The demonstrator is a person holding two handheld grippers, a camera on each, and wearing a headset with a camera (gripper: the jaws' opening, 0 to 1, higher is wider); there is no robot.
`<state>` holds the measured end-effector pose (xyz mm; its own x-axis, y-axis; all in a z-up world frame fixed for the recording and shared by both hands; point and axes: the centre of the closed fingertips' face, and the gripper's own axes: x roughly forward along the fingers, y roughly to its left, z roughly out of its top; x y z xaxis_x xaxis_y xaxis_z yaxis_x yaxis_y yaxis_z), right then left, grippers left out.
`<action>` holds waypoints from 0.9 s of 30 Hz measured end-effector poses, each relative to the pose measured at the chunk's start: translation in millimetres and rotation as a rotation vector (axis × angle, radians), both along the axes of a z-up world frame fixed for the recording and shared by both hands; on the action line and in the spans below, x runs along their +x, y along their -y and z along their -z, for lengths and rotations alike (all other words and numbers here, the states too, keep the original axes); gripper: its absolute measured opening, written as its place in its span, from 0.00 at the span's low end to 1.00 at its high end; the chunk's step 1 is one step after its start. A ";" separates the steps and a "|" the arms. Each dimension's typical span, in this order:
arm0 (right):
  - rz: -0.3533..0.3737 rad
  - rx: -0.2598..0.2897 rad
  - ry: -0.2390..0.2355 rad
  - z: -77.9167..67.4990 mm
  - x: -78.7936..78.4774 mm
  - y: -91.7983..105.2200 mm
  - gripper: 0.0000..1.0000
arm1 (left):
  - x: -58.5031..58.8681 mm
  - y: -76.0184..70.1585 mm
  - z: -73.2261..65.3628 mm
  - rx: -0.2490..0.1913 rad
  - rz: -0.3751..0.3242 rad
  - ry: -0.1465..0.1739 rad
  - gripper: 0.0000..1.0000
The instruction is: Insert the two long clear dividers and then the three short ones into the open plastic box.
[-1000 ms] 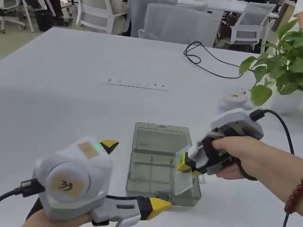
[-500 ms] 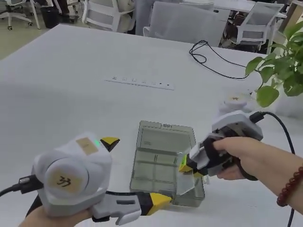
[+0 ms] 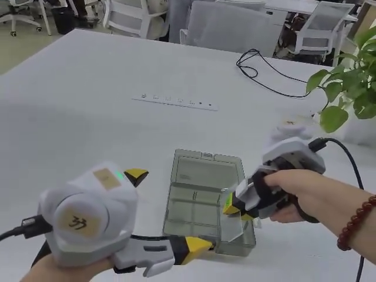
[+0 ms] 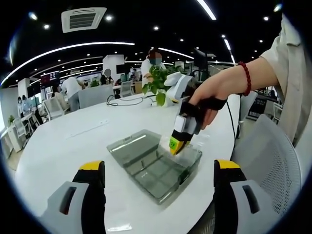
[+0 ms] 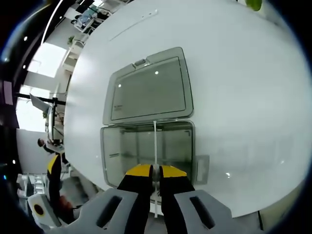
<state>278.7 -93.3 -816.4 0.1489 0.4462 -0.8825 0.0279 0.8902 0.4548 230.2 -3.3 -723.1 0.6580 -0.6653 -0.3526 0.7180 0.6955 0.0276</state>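
The open clear plastic box (image 3: 183, 218) lies on the white table, its lid (image 3: 207, 171) folded flat on the far side. My right gripper (image 3: 233, 208) is shut on a clear divider (image 3: 232, 228), held upright over the right part of the box base. Seen from the right gripper view, the divider (image 5: 155, 144) is a thin edge running across the base (image 5: 126, 151) from the right gripper (image 5: 152, 171). Faint clear partitions show inside the base. My left gripper (image 3: 167, 211) is open at the near left of the box (image 4: 146, 163), holding nothing.
A white power strip (image 3: 179, 101) lies farther back on the table. A black cable (image 3: 264, 73), a potted plant (image 3: 346, 82) and a small white round object (image 3: 292, 124) are at the far right. Office chairs (image 3: 223, 26) stand behind the table.
The head camera has shifted a little. The right gripper keeps the divider over the box's right part, with almost no move. The left gripper stays open in place.
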 end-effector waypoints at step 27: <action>-0.223 -0.231 0.091 1.6 0.0 -4.9 0.07 | 2.6 -5.2 -4.3 -0.013 -0.019 0.004 0.93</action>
<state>278.7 -88.5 -818.0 0.1532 0.2660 -0.9517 -0.2109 0.9497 0.2315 232.8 1.9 -718.8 0.6720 -0.6570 -0.3417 0.7045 0.7093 0.0217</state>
